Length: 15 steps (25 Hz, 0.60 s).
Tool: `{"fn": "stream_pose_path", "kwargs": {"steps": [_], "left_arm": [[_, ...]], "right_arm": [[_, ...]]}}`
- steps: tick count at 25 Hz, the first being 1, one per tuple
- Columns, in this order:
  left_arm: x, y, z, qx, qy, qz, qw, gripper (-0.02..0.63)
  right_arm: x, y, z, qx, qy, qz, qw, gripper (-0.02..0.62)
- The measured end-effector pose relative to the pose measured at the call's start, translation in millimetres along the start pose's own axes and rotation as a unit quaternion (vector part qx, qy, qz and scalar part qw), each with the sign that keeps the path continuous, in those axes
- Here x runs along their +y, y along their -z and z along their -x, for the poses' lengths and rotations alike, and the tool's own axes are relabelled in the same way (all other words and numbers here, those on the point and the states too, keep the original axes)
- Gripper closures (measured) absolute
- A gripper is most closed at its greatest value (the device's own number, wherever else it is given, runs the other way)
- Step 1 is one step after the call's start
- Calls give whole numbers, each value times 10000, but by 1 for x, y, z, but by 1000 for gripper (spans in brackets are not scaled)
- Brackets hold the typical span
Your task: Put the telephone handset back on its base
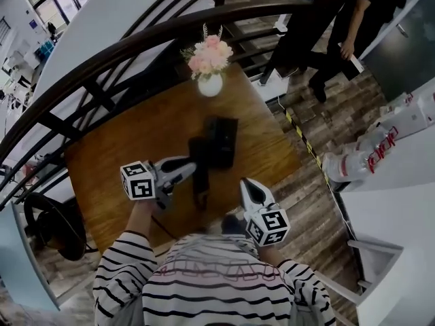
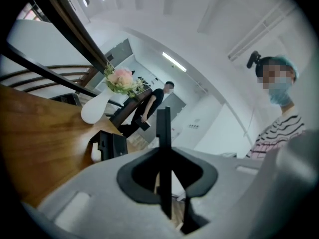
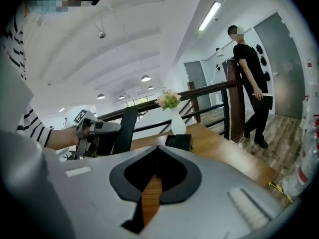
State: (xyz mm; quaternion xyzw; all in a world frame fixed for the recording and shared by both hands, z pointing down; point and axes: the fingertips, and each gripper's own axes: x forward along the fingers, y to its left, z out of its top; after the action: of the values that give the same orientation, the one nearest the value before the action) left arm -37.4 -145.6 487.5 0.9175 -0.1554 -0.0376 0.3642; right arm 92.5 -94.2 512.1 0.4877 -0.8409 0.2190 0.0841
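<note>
On a wooden table: vase of pink flowers at the far edge, black base near the middle, bare wood all round it. Beyond the table, a dark curved railing. Past that, at the far right, a person in black on a plank floor. Right of the table, a white machine with red marks.

In the left gripper: jaws narrow, clamped on the handset. Seen edge-on as a thin dark bar between the pads in the left gripper view, and as a dark upright bar in the right gripper view. Held over the table, just left of the base and nearer. Cannot tell whether handset and base touch.

On the right gripper: jaws together, gripping nothing, with only a sliver of tabletop showing through the slot in its own view. Hangs right of the handset and apart from it, over the near right part of the table.

Reaching in from the near left, the left hand, with its gripper about level and pointing right across the table. From the near right, the other gripper tipped a little downward, pointing far, toward base and vase. Striped sleeves at the near edge.
</note>
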Motion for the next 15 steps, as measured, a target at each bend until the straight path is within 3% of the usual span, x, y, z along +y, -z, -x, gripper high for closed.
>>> {"fn": "stream_pose_path", "kwargs": {"steps": [10, 15], "left_arm": [[9, -28, -28, 419, 202, -316, 9984, 538], [25, -28, -36, 634, 325, -206, 9972, 538]], "right_arm": [[-26, -10, -16, 146, -361, 172, 9991, 595], [-31, -9, -16, 174, -331, 179, 9991, 595]]}}
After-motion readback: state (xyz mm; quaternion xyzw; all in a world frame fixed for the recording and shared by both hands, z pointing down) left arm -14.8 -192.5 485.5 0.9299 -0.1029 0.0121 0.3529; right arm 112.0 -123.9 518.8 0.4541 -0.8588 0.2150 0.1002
